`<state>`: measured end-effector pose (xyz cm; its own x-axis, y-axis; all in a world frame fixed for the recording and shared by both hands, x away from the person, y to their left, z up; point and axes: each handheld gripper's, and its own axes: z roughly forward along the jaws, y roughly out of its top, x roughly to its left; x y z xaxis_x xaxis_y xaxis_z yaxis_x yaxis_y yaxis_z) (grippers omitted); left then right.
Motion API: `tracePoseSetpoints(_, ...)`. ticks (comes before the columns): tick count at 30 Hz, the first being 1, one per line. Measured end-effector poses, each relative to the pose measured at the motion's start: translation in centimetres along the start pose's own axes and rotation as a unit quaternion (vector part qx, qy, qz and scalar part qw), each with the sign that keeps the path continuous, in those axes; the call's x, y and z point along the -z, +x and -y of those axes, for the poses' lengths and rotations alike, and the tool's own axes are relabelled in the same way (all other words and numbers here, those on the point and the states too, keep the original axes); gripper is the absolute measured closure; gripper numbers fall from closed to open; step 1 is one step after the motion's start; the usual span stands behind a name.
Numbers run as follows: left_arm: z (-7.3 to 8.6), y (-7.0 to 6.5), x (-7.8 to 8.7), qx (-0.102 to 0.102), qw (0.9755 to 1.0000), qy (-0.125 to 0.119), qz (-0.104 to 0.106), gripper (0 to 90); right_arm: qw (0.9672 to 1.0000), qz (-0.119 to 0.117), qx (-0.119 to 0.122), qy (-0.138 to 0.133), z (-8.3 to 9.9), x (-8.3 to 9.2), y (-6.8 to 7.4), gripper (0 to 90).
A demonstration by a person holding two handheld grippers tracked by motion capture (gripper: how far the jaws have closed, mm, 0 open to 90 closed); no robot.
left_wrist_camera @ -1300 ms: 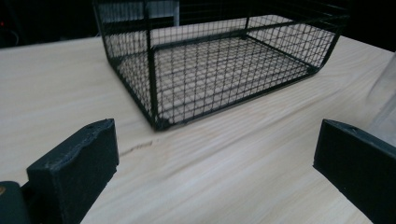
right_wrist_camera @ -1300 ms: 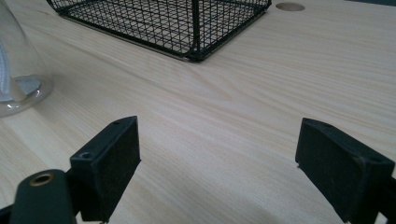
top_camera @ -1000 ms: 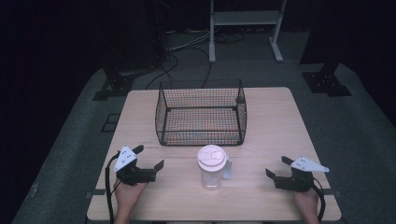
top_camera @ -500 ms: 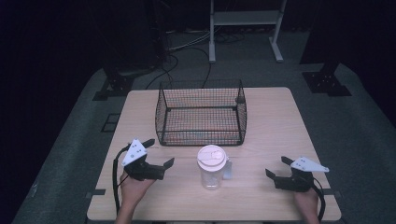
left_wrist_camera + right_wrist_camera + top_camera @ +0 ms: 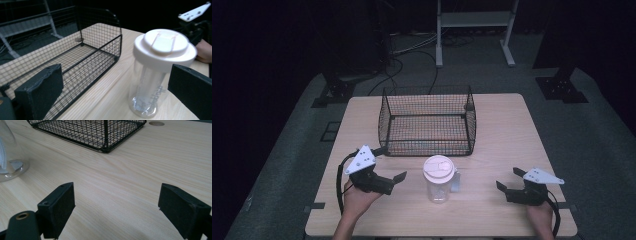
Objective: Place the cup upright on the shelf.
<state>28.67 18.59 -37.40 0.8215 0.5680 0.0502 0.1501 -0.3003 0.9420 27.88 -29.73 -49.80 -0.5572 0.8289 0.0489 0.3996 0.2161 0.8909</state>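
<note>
- A light wooden rectangular table (image 5: 502, 125) is standing on a grey floor, with a black wire-mesh rectangular basket (image 5: 428, 122) sitting on its far middle part, open at the top.
- A clear plastic tumbler with a wide white lid (image 5: 439, 178) is standing upright on the table, just in front of the basket's near wall and between the two grippers; in the left gripper view the same tumbler (image 5: 160, 72) is showing faint writing on its clear side.
- The left gripper (image 5: 392, 165), a black two-jaw tool with a grey three-cornered plate on top, is being held in the person's left hand (image 5: 354, 197) at the tumbler's left, near the basket's near left corner.
- Its jaws are standing wide apart and holding nothing; in the left gripper view one jaw is lying in front of the basket's mesh and the other is sitting to the right of the tumbler, apart from it.
- The right gripper (image 5: 508, 179) is being held in the person's right hand (image 5: 539, 215) near the table's near right edge, well apart from the tumbler.
- Its jaws are also spread wide and gripping nothing; in the right gripper view bare wood is lying between them, with the basket's corner (image 5: 105, 135) farther off and the tumbler's clear base (image 5: 11, 162) at the left edge.
- A black cable is trailing from each gripper back toward the person.
</note>
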Motion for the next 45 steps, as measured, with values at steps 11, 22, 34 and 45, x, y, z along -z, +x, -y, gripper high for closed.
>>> tracePoseSetpoints(11, -1.9, -1.8, -0.9, -0.031, 0.9983, 0.021, 0.045, 0.0, 1.0000, -0.001, 0.000, 0.001, 0.0, 0.0, 0.0, 12.9)
tracePoseSetpoints(22, -3.3, -2.8, -2.5, -0.048, 0.9936, 0.051, 0.089, 0.0, 1.0000, -0.002, 0.001, 0.001, 0.0, 0.0, 0.0, 12.9)
tracePoseSetpoints(34, -4.1, -3.1, -4.1, -0.059, 0.9872, 0.093, 0.115, 0.0, 1.0000, -0.005, 0.005, 0.001, 0.0, -0.1, 0.0, 12.9)
tracePoseSetpoints(45, -4.5, -3.6, -5.9, -0.066, 0.9798, 0.131, 0.136, 0.0, 1.0000, -0.007, 0.004, 0.002, 0.0, -0.1, 0.0, 12.9)
